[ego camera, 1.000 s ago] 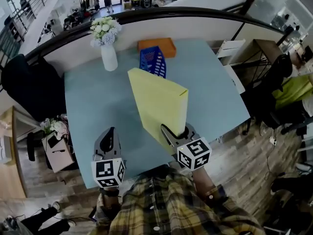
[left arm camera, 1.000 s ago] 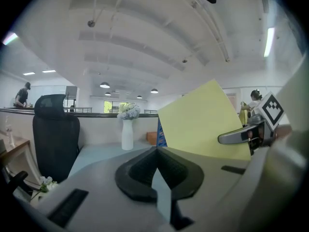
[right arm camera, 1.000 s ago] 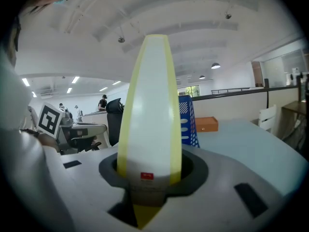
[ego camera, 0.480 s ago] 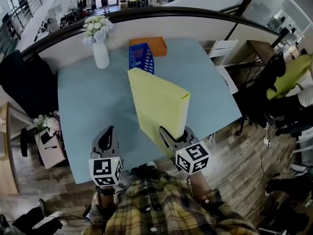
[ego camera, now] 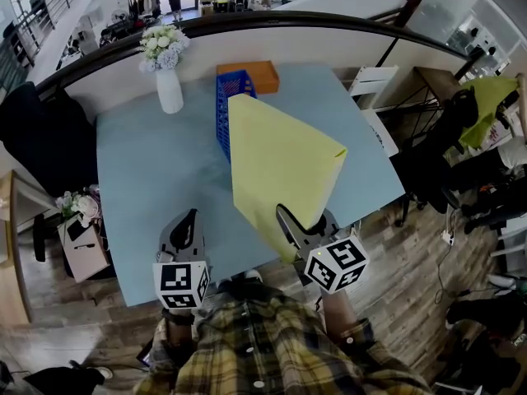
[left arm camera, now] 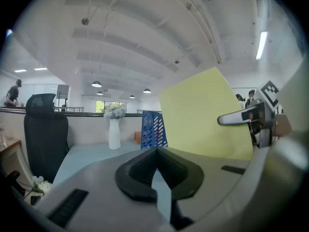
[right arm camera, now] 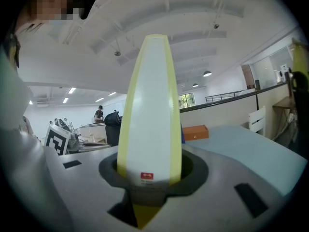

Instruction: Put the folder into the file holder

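The yellow folder (ego camera: pixel 280 163) is off the blue-grey table (ego camera: pixel 140 171), slanting away from me with its spine upward. My right gripper (ego camera: pixel 300 229) is shut on its near corner. In the right gripper view the folder's white-faced spine (right arm camera: pixel 150 105) stands up between the pads. The blue mesh file holder (ego camera: pixel 224 105) stands upright at the far middle of the table, and the folder's far edge hides part of it. My left gripper (ego camera: pixel 185 230) hovers over the near table edge, shut and empty. From the left gripper view I see the folder (left arm camera: pixel 203 115) to the right of the file holder (left arm camera: pixel 153 129).
A white vase of flowers (ego camera: pixel 169 89) stands at the far left of the table. An orange box (ego camera: pixel 257 74) lies just behind the file holder. A black chair (ego camera: pixel 41 138) is at the left side and a white chair (ego camera: pixel 375 85) at the right.
The right gripper has lifted the folder and carried it forward, so its far end now overlaps the file holder. The left gripper has stayed low near the table's front edge.
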`<state>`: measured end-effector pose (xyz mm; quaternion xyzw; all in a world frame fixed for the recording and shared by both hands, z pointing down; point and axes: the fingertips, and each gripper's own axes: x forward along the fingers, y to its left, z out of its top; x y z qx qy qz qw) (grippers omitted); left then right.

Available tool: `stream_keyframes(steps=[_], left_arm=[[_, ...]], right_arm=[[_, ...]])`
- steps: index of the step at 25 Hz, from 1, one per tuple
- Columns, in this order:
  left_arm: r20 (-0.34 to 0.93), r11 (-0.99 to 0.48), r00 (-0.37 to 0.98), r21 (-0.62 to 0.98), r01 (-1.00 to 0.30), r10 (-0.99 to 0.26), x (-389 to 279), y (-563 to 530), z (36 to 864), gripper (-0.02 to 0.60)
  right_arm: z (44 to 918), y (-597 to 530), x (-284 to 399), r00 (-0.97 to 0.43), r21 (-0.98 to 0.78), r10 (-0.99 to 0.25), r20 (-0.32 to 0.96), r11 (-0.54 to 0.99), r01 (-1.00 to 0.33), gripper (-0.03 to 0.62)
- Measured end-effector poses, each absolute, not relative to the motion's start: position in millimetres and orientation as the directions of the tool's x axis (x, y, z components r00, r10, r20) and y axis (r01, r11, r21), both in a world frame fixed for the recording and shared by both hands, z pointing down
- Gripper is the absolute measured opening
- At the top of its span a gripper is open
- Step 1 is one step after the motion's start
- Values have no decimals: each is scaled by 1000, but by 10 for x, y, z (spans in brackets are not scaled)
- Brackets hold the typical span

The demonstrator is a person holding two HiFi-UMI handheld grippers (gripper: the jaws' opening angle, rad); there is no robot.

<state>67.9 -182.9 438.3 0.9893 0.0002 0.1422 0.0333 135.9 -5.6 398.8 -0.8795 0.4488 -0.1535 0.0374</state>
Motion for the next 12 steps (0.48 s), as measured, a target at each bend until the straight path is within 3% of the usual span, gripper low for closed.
stream_keyframes(steps=[12], left_arm=[[291, -996, 955, 81, 39, 61, 673, -1639, 4419, -9]], right_arm=[[3737, 133, 1631, 622, -206, -759, 192, -651, -731, 150]])
